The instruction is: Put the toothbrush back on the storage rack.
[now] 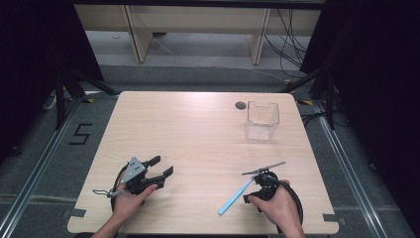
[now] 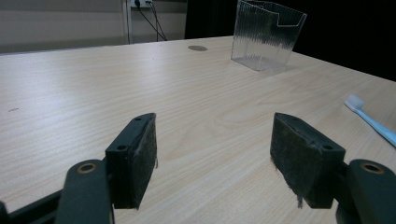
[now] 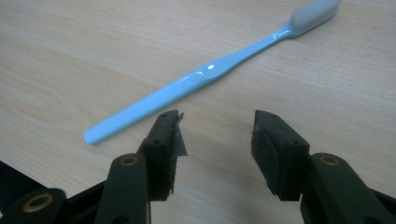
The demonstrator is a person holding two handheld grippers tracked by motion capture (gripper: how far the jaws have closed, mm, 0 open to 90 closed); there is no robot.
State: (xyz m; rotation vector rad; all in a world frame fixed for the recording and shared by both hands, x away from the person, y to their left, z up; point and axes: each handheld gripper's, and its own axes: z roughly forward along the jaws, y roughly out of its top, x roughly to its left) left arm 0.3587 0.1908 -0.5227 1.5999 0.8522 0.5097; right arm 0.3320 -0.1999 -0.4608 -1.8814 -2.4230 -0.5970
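Right gripper (image 3: 217,135) fingers wide, empty; blue toothbrush (image 3: 196,79) lies on bench (image 3: 70,56) just beyond fingertips. Left gripper (image 2: 212,144) fingers wide, empty.

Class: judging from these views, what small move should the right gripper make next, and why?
Probably ease the right gripper forward and down so its open jaws straddle the light blue toothbrush. The handle lies flat on the table, just beyond the jaws and untouched.

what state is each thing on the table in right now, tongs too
toothbrush: lying flat on the table, not held
clear container: upright, open at the top, empty
left tongs: open, nothing between them
right tongs: open, just short of the toothbrush, not touching it
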